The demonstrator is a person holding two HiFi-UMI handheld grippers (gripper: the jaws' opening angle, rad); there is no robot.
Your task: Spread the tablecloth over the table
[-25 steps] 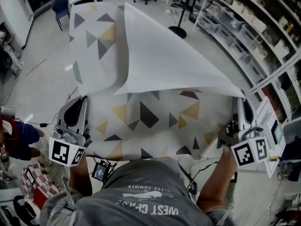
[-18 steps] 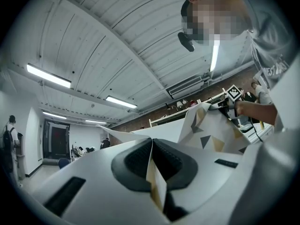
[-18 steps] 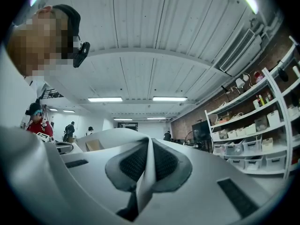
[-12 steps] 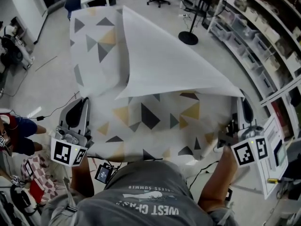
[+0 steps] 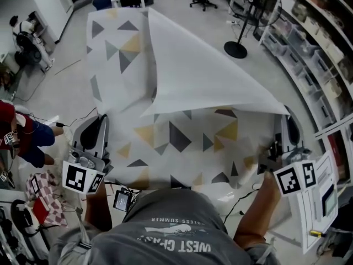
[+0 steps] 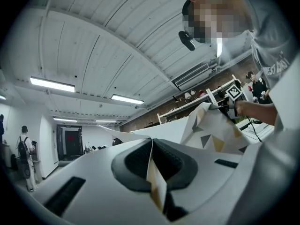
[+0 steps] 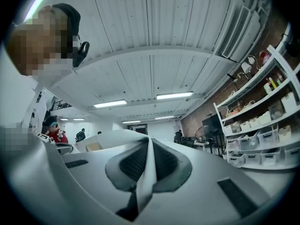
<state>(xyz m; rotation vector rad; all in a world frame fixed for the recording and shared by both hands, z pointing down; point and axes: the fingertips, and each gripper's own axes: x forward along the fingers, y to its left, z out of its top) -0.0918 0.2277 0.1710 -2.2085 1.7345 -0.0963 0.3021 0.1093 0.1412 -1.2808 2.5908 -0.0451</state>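
Currently the left gripper (image 6: pixel 151 168) has its jaws clamped together on a thin edge of the white tablecloth printed with grey, black and mustard triangles (image 5: pixel 176 139). The sheet stands upright between the dark ribbed pads (image 6: pixel 133 161). The right gripper (image 7: pixel 149 165) is the same, with its jaws shut tight on a pinched white fold of that cloth.

Both grippers point away from the person, and each has a black-and-white marker cube (image 5: pixel 77 178) at its near end. Between the two grippers the cloth lies pattern-up, just ahead of the person's grey T-shirt (image 5: pixel 165 231).

Beyond that strip a large flap is folded back with its plain white underside up. One corner of the flap ends just beside the right gripper's tip, and its edge runs away toward the far left. Ahead of the left gripper, more patterned cloth stretches off.

Past the right gripper a pole stand with a round black base (image 5: pixel 235 49) sits on the grey floor. Metal shelving with storage bins (image 5: pixel 320 59) is off to the gripper's right. Left of the left gripper is a person in a red top (image 5: pixel 11 127).
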